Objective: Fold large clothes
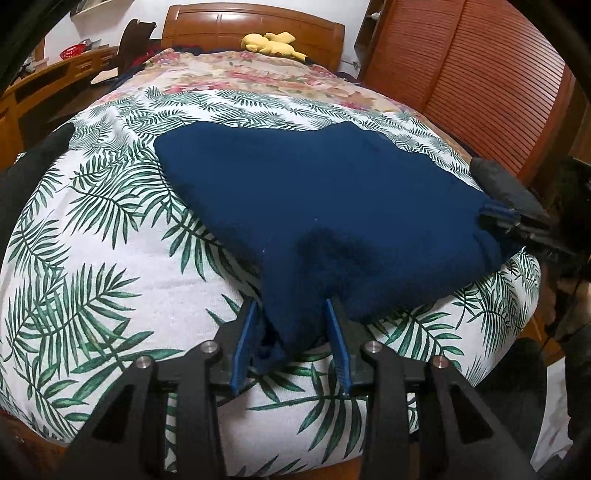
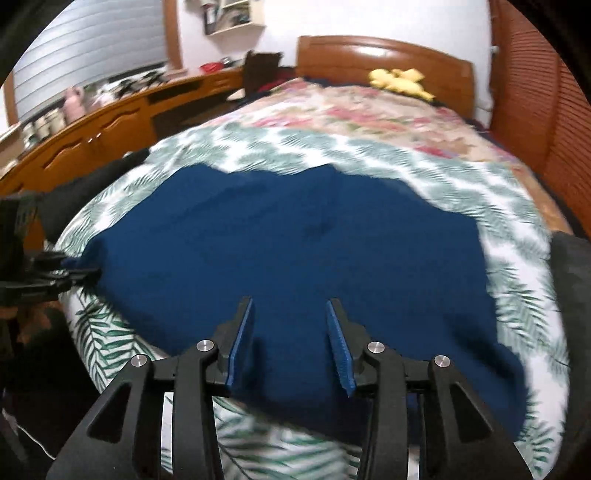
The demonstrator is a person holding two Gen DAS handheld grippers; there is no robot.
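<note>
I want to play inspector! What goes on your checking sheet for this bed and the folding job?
Surface: bed with a leaf-print sheet; a floral blanket lies further back.
Job's things: blue garment, spread on the sheet, edges uneven.
Clutter: yellow plush toy by the headboard; dark clothing at the bed's edge.
Grippers: left gripper pinches a bunched corner of the garment; right gripper is open over the garment, holding nothing.
Cables: nothing seen.
Surroundings: wooden desk with small things on it; slatted wooden doors.
</note>
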